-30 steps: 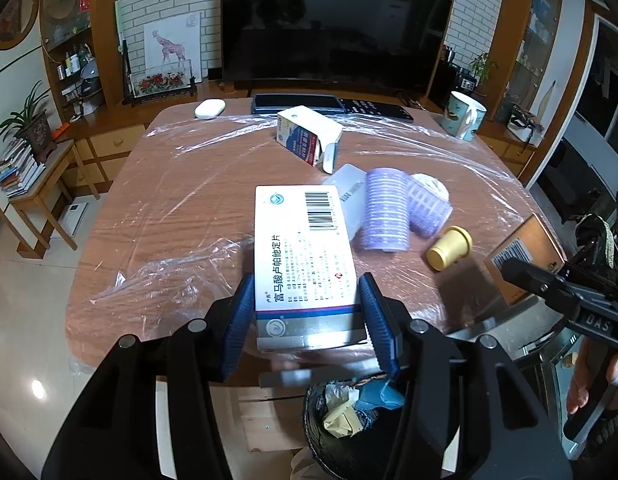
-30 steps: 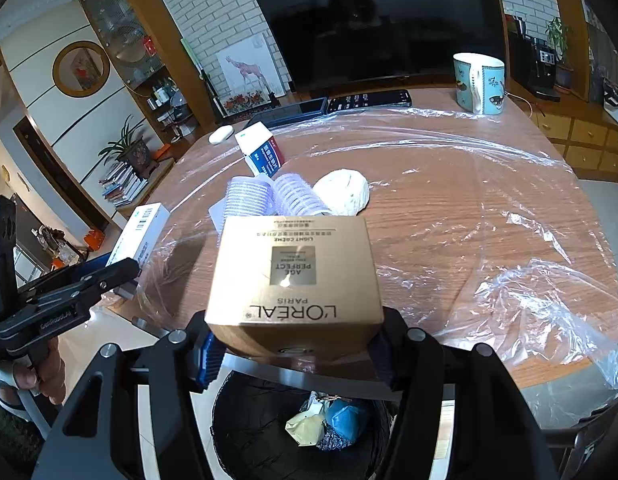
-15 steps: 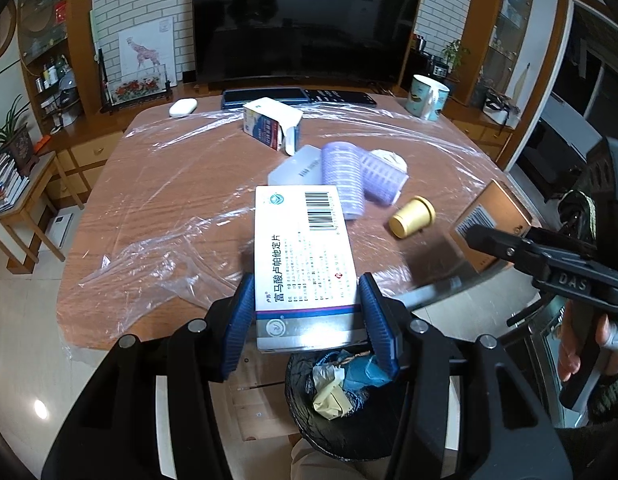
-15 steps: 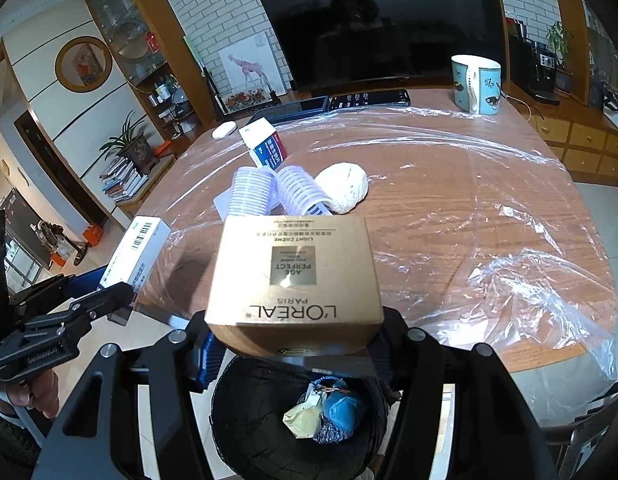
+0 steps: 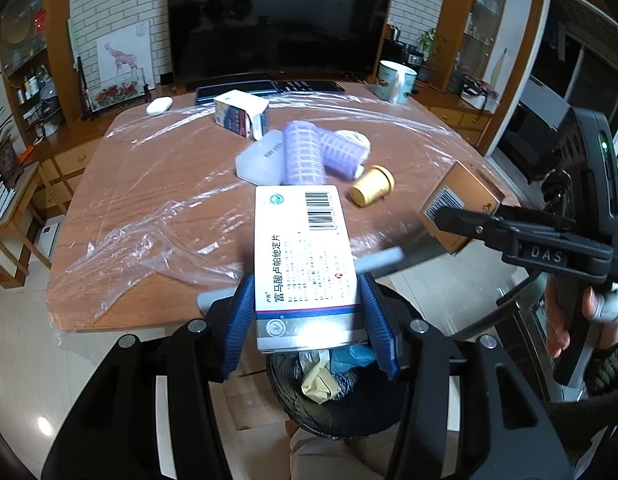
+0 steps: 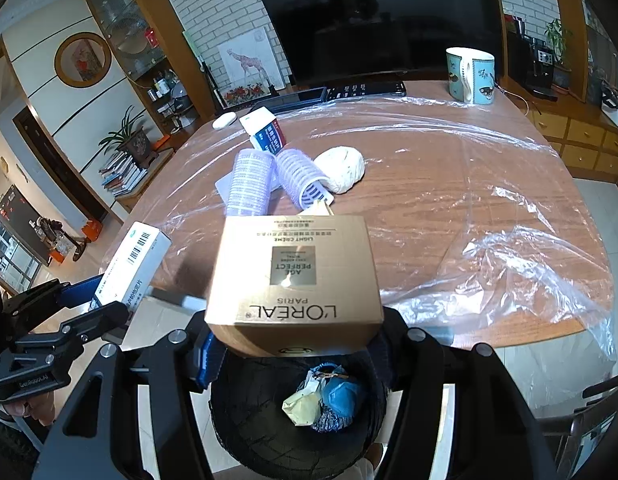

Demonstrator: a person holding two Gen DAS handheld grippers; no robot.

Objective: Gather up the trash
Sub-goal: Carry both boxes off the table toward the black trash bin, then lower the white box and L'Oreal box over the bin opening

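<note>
Left gripper [image 5: 309, 316]: clamped on white box [image 5: 305, 264], blue pads pressed against both long sides; held level above bin [image 5: 329, 392], barcode end pointing toward bench.
Right gripper [image 6: 295, 344]: pinching brown box [image 6: 295, 276] by its sides, "L'OREAL PARIS" lettering on near face; held directly over bin [image 6: 269, 432], just off bench edge.
Boxes: side by side in the air, apart; brown box [image 5: 459, 204] to the right of white box in left view, white box [image 6: 131, 264] to the left of brown box in right view.
Bin: black, round, on floor below both grippers, against near edge of bench; crumpled cream paper [image 6: 301, 404] and blue wad [image 6: 345, 394] lying inside.
Bench [image 6: 449, 184]: brown wood, covered with loose clear plastic film [image 6: 509, 264].
Rollers [image 5: 305, 156]: two purple hair rollers at bench middle, touching each other, lying on flat translucent pack [image 5: 261, 158].
White ball [image 6: 343, 168]: just beside rollers, on their right.
Gold cap [image 5: 371, 190]: on its side, near rollers.
Blue-white carton [image 5: 241, 118]: open flap, beyond rollers.
Mug [image 6: 471, 76]: upright, far right corner of bench.
Phones [image 6: 365, 90]: dark, flat, along far edge.
White mouse [image 5: 159, 105]: far left corner of bench.
</note>
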